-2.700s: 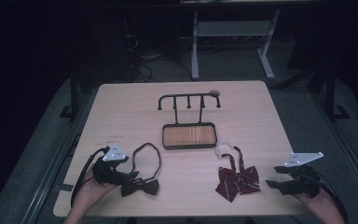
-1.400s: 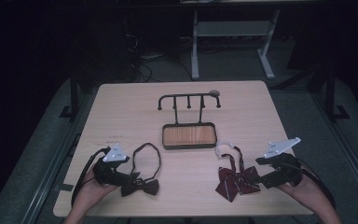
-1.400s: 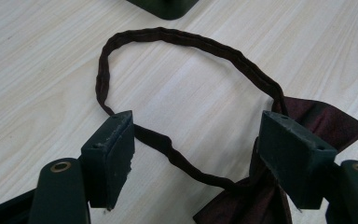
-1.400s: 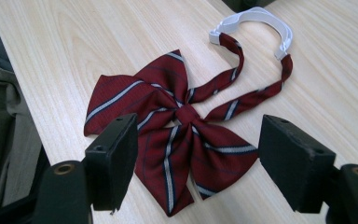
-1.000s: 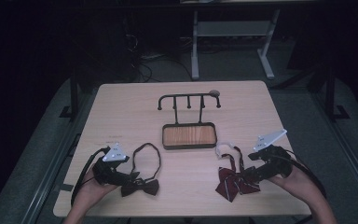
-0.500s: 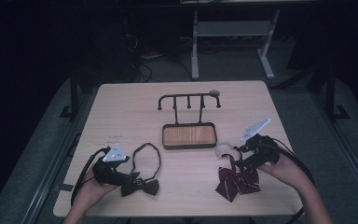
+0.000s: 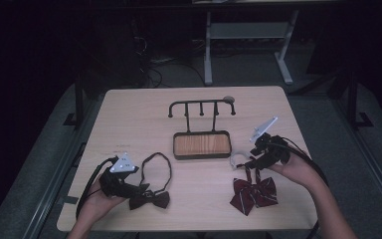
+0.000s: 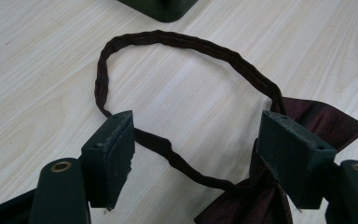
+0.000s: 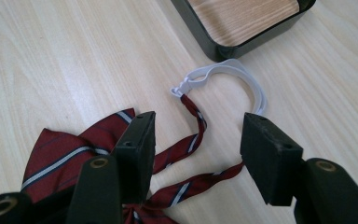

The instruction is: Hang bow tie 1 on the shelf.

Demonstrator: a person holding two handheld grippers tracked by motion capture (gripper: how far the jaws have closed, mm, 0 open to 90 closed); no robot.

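Two bow ties lie on the surface, one before each spread gripper.

We see the dark bow tie lower left of the high view by our left gripper, the striped bow tie lower right by our right gripper. Its white strap beside the tray reads clearly from the right gripper view; both bows are cut off at the frame bottoms.

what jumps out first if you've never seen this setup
Two bow ties on the pale table: a dark bow tie at near left, its loop between the open left tongs, and a striped red bow tie at near right under the open right tongs. A black hook stand rises behind them at centre.
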